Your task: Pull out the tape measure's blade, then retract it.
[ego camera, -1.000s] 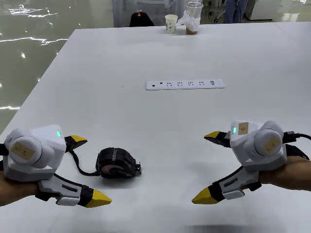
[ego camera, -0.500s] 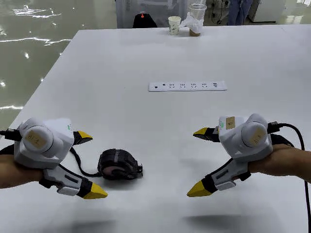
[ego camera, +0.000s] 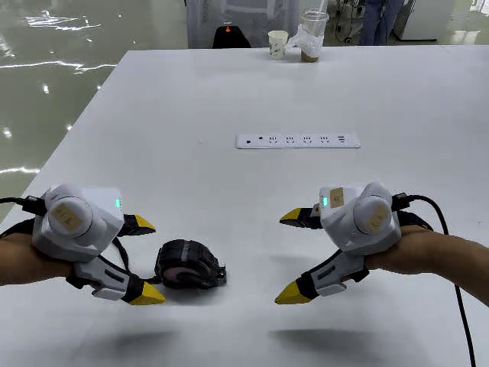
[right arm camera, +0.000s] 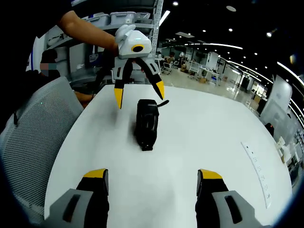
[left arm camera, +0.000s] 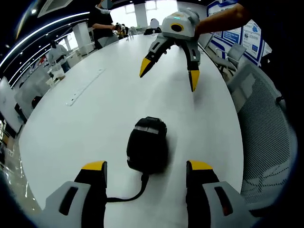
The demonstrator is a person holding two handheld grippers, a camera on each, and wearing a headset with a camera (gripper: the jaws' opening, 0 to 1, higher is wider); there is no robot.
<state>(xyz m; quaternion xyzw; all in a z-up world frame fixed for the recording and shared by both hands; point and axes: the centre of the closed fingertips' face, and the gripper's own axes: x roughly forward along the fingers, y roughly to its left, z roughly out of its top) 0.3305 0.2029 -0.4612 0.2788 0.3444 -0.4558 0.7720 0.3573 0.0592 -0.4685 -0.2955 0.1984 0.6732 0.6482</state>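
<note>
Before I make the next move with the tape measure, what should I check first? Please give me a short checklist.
1. Left gripper open wider than the tape measure: ok.
2. Tape measure lined up between the left jaws: ok.
3. Tape measure held: not ok, neither gripper touches it.
4. Strap away from the left jaws: not ok, it lies between them.
5. Right gripper open, facing the tape measure: ok.
6. Blade hook reachable: cannot tell.

Black tape measure (left arm camera: 147, 149) on white table (left arm camera: 85, 128), just ahead of left gripper (left arm camera: 148, 167), jaws spread. Right gripper (left arm camera: 169, 72) beyond, jaws apart.
</note>
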